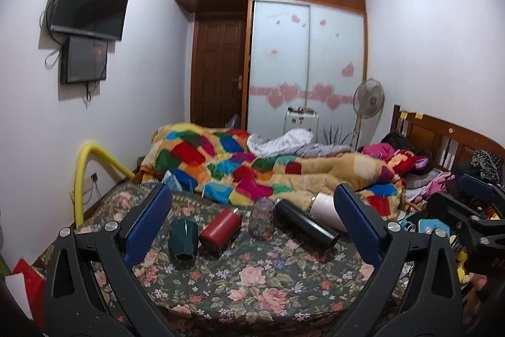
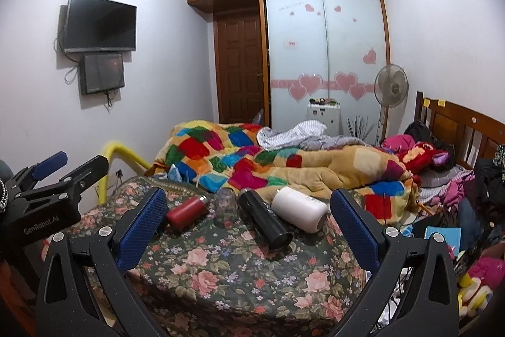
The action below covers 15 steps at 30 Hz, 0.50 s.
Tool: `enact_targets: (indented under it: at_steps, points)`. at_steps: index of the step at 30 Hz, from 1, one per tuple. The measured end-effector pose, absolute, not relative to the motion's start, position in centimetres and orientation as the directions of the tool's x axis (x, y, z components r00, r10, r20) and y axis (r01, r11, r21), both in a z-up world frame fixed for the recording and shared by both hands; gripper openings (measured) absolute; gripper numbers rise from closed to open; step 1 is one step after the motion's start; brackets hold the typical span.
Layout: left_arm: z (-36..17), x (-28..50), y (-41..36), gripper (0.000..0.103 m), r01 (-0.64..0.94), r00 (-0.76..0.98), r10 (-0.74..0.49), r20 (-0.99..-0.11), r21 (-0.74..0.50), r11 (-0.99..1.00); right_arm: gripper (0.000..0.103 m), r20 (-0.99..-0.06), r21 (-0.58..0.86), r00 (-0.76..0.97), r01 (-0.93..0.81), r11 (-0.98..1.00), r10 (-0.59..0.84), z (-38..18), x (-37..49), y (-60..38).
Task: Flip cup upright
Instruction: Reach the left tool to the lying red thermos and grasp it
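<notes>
Several cups lie on the floral bedspread (image 1: 252, 280). In the left wrist view, a dark green cup (image 1: 183, 243) lies on its side, then a red bottle (image 1: 220, 229), a clear glass (image 1: 261, 218) standing mouth down, a black flask (image 1: 304, 223) and a white cup (image 1: 326, 207), all lying. The right wrist view shows the red bottle (image 2: 186, 212), the glass (image 2: 225, 204), the black flask (image 2: 263, 218) and the white cup (image 2: 300, 209). My left gripper (image 1: 252, 223) is open and empty, short of the cups. My right gripper (image 2: 249, 226) is open and empty too.
A patchwork quilt (image 1: 252, 166) is heaped behind the cups. Clothes and clutter (image 1: 442, 179) fill the right side by the wooden headboard. A yellow rail (image 1: 85, 169) stands at the left bed edge. The right gripper shows at the right of the left wrist view (image 1: 467, 210).
</notes>
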<state>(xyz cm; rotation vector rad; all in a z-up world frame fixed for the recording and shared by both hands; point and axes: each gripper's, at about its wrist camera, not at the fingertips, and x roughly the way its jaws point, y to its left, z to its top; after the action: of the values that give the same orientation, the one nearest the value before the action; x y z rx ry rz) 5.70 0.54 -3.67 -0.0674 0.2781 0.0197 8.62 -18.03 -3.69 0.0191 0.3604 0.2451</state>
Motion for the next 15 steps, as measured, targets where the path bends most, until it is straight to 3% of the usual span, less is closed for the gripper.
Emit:
enact_targets:
  at_steps: [6,13,15]
  points:
    - [-7.4,12.2,2.5,0.103,-0.054,0.906,0.029,-0.422,-0.047,0.997,0.103,-0.430,0.062,0.878,-0.206,0.977,0.212,-6.2,12.1,-18.7]
    - [-14.0,23.1,4.3,0.103,0.020,0.751,0.003,-0.661,0.027,0.999,0.103,-0.516,0.063,0.836,-0.177,0.982,0.184,-9.0,15.4,-19.4]
    - [-15.8,25.6,4.7,0.097,0.054,0.702,-0.014,-0.712,0.034,0.998,0.103,-0.538,0.062,0.825,-0.169,0.984,0.176,-9.7,16.5,-19.5]
